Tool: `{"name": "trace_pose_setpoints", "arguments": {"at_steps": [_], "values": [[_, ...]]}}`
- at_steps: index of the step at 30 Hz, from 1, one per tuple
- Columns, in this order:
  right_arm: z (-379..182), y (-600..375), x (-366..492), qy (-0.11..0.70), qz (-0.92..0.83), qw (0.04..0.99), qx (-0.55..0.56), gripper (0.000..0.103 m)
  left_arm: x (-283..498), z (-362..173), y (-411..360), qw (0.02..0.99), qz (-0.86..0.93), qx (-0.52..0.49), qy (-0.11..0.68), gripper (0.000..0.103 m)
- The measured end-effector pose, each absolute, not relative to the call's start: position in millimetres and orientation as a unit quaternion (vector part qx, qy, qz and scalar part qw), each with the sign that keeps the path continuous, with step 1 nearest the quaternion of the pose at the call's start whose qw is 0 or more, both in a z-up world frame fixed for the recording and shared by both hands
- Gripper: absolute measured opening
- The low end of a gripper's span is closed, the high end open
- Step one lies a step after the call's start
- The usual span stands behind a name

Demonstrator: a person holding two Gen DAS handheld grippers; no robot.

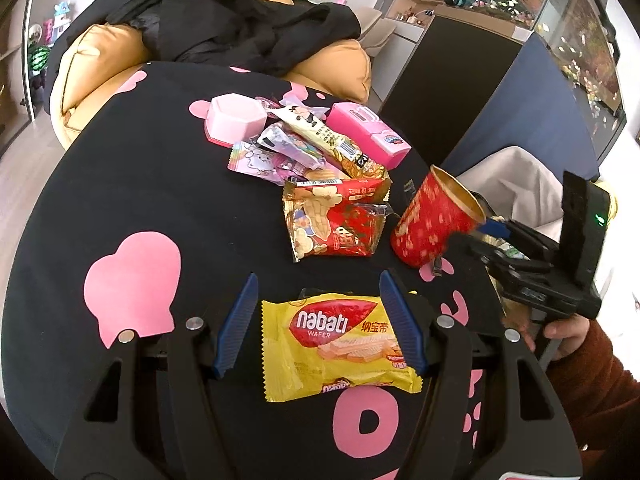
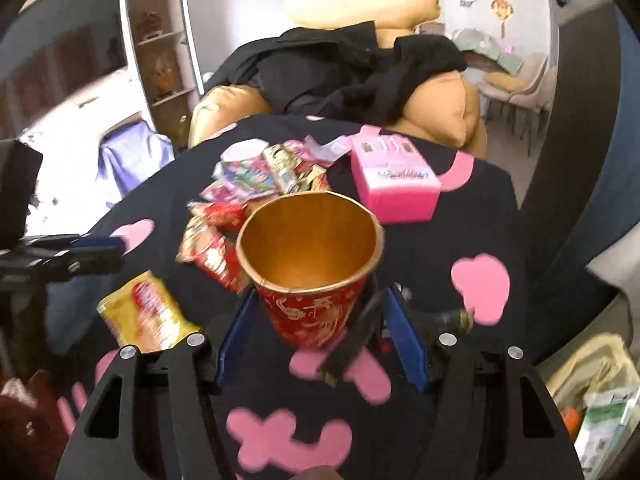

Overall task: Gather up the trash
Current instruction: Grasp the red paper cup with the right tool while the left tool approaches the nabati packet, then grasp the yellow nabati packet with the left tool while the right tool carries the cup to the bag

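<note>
Straddling a yellow wafer packet (image 1: 336, 350), the left gripper (image 1: 320, 320) stands with its blue jaws parted and clear of the wrapper, gripping nothing. "nabati WAFER" reads plainly on the packet, which lies at the near edge of the black cloth with pink shapes (image 1: 132, 280); its lower corner print is too crumpled to read. From the right wrist the same packet is a motion-smeared blur. The right gripper (image 2: 320, 320) has a red paper cup (image 2: 310, 268) between its jaws, gold inside and tipped off upright; whether both pads press it I cannot tell, as a dark blurred strip hides the right side. Beyond lies a red peanut snack bag (image 1: 336, 220), its writing illegible. Farther toward the far edge sit heaped wrappers (image 1: 288, 148), a pink box (image 1: 368, 134) with unreadable labels, and a pale pink container (image 1: 236, 120).
</note>
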State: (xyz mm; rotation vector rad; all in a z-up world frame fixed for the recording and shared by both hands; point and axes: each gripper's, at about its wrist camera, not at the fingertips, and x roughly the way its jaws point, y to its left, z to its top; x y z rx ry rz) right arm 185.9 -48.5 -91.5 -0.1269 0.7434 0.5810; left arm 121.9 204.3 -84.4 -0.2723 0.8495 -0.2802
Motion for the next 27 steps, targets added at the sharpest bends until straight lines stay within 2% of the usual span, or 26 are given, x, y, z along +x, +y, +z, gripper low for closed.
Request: {"name": "trace_pose_setpoints", "arguments": {"at_steps": [7, 8, 10, 20, 27], "values": [[-105, -30, 214, 0.381, 0.272, 0.883, -0.039, 0.061, 118, -92, 215, 0.889, -0.125, -0.143, 0.416, 0.060], [-104, -33, 215, 0.386, 0.276, 0.880, -0.025, 0.055, 117, -93, 217, 0.888, -0.125, -0.145, 0.417, 0.060], [-100, -36, 214, 0.394, 0.277, 0.876, -0.009, 0.053, 116, -93, 219, 0.888, -0.125, -0.148, 0.418, 0.060], [-72, -80, 160, 0.378, 0.255, 0.890, -0.005, 0.051, 96, -97, 197, 0.874, -0.141, -0.130, 0.446, 0.060], [-70, -102, 119, 0.377, 0.243, 0.894, -0.006, 0.051, 85, -109, 185, 0.861, -0.076, -0.121, 0.488, 0.060]]}}
